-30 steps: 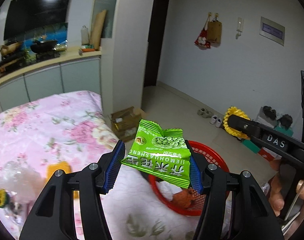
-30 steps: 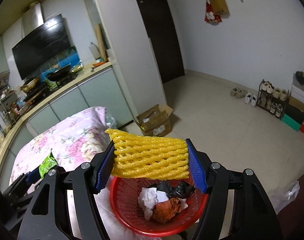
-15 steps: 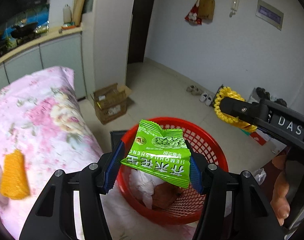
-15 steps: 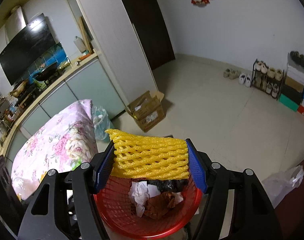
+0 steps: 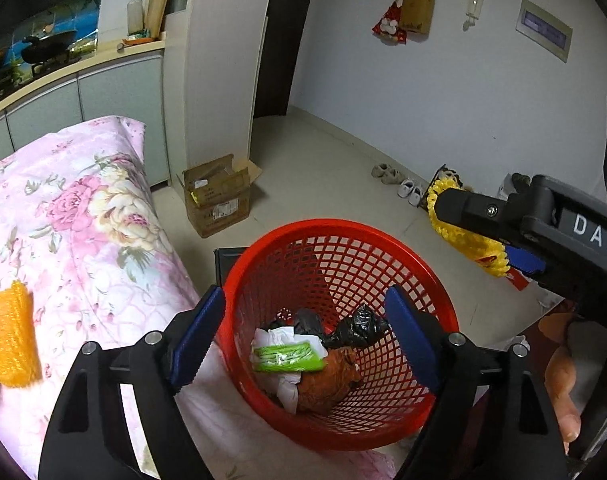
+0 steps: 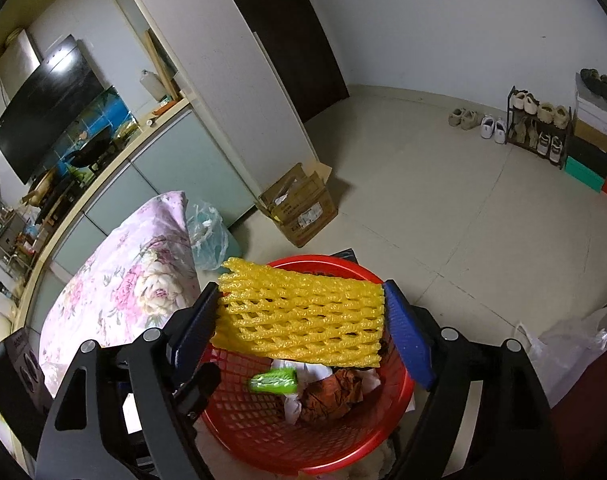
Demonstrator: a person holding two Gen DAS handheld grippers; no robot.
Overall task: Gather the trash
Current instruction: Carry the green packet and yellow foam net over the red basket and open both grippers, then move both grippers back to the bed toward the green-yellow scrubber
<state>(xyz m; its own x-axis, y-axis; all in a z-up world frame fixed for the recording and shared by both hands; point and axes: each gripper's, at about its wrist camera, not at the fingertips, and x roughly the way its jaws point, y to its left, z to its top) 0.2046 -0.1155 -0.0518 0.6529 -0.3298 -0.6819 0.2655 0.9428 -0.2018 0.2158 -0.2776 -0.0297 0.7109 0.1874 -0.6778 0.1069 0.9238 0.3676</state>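
A red mesh basket (image 5: 335,248) stands at the edge of the flowered tablecloth and holds paper, a black bag and brown trash. The green snack packet (image 5: 287,357) lies inside it, also seen in the right wrist view (image 6: 273,381). My left gripper (image 5: 305,340) is open and empty above the basket. My right gripper (image 6: 301,320) is shut on a yellow foam fruit net (image 6: 299,316) and holds it over the basket (image 6: 263,420). The right gripper and its net (image 5: 467,240) also show at the right of the left wrist view.
An orange foam net (image 5: 11,340) lies on the pink flowered tablecloth (image 5: 75,216) at the left. A cardboard box (image 5: 217,194) sits on the floor beyond. A shoe rack (image 6: 539,128) stands by the far wall. A white plastic bag (image 6: 575,340) lies on the floor at right.
My left gripper has opened and the green snack packet has dropped into the basket. Both grippers have moved closer over the basket. The right gripper still holds the yellow net.
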